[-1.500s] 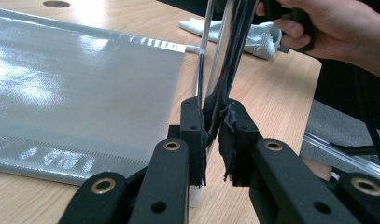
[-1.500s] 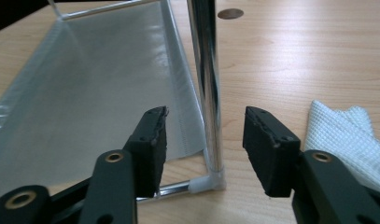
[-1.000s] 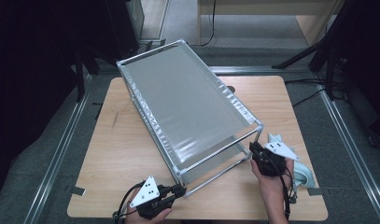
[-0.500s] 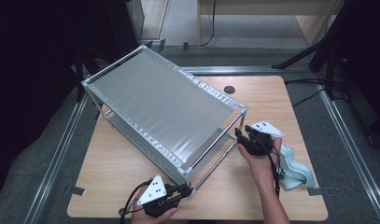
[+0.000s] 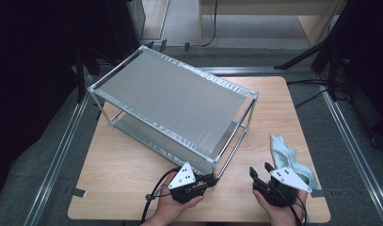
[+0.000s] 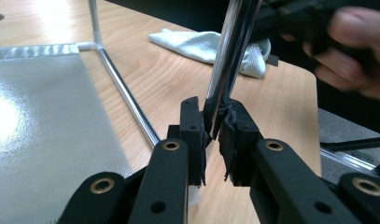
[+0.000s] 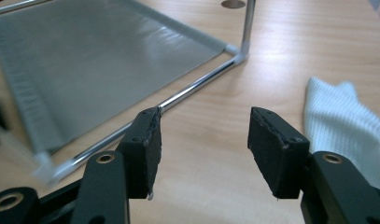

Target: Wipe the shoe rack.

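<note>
Left gripper (image 6: 211,128): jaws clamped on a chrome upright (image 6: 234,51) of the two-tier silver-fabric metal rack (image 5: 175,101), seen close in its view. Right gripper (image 5: 260,173): jaws just been opening, half apart, empty. Pale blue cloth (image 5: 290,157) at 4 o'clock near the wooden bench (image 5: 123,169) edge; bare front strip.

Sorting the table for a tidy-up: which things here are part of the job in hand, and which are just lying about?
In the job:
- rack, near corner post clamped in the left tool
- right tool, jaws just opened, nothing between them

Lying about:
- cloth, on the table beside the right tool

rack (image 5: 175,106) blocks centre, cloth (image 5: 288,155) right
</note>
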Demonstrator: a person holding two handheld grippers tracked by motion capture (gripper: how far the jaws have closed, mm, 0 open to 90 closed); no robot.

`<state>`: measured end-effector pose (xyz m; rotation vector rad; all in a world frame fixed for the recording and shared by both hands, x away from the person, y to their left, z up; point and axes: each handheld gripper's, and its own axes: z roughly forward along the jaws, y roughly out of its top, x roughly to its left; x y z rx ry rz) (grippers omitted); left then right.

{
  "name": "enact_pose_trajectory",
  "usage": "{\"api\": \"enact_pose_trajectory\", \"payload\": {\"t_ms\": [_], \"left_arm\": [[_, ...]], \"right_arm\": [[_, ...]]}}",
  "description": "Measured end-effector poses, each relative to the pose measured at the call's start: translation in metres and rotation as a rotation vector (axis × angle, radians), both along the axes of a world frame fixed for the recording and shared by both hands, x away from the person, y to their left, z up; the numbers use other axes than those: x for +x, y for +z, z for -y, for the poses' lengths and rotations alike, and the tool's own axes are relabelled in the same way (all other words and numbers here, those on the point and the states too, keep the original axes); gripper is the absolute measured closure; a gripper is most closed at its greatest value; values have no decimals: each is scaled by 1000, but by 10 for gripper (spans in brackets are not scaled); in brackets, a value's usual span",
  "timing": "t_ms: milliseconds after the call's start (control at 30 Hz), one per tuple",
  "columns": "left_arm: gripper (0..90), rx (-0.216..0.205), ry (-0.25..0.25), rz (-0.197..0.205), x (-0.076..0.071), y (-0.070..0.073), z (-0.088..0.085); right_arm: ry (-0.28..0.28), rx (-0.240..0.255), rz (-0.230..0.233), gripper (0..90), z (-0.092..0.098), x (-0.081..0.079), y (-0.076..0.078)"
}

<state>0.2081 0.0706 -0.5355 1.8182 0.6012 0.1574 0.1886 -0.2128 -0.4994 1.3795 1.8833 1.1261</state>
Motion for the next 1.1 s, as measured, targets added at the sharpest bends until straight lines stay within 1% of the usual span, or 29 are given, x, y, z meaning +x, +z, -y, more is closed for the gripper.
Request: {"api": "enact_pose_trajectory", "payload": {"t_ms": [33,67,100,133,167,200,233,267,300,367,400,467,500,533,567,600,667,700,733,767,800,833,867,900,933,967,1033,1100], "left_arm": [[784,-1,-3,-3,1,0,0],[751,8,-1,0,1,0,-1],[700,9,6,8,0,0,-3],[647,6,10,10,-1,0,-5],[617,2,15,16,-2,1,-8],[588,2,35,35,-5,2,-14],[558,-2,52,40,-7,2,-18],[541,-2,72,46,-9,2,-24],[526,-8,92,46,-11,2,-30],[504,-5,138,41,-16,2,-47],[504,-5,154,37,-18,1,-54],[505,-9,207,29,-24,1,-72],[506,-8,221,30,-26,1,-78],[507,-7,250,30,-29,1,-88],[508,-4,272,31,-31,1,-95],[511,-6,293,26,-33,1,-102],[514,-1,327,22,-37,0,-113],[516,1,346,21,-39,0,-119],[517,2,367,20,-42,0,-126],[518,-1,380,17,-43,0,-130],[518,2,400,18,-44,0,-136],[518,4,414,16,-44,0,-139],[518,7,440,8,-43,0,-145],[514,7,440,8,-43,0,-145],[510,18,479,7,-40,0,-152],[506,23,497,6,-38,0,-156],[499,19,542,4,-31,1,-167],[494,30,582,12,-23,1,-177]], "right_arm": [[5,11,-1,445,1,-6,-2],[12,18,8,444,2,-10,-5],[14,20,10,438,2,-13,-7],[34,14,6,419,0,-15,-8],[43,17,0,406,-1,-16,-8],[51,28,1,395,-4,-17,-9],[69,57,-3,370,-9,-18,-10],[83,67,-5,348,-13,-19,-10],[100,66,-1,320,-21,-19,-10],[154,58,29,276,-38,-19,-9],[173,58,42,265,-47,-19,-8],[208,64,61,258,-62,-17,-7],[234,59,64,257,-72,-15,-6],[246,50,68,269,-78,-14,-6],[245,31,72,317,-87,-12,-7],[229,18,77,357,-92,-10,-7],[217,22,65,469,-99,-5,-8],[223,34,56,533,-101,-2,-9],[230,44,55,609,-103,0,-9],[227,40,57,669,-104,2,-10],[217,34,56,691,-105,3,-10],[208,41,49,737,-104,6,-11],[207,53,43,759,-102,7,-11],[195,70,31,777,-98,11,-12],[193,77,28,778,-96,12,-13],[189,80,27,780,-92,13,-13],[173,66,27,784,-85,12,-12],[163,55,28,786,-77,10,-11]]}}
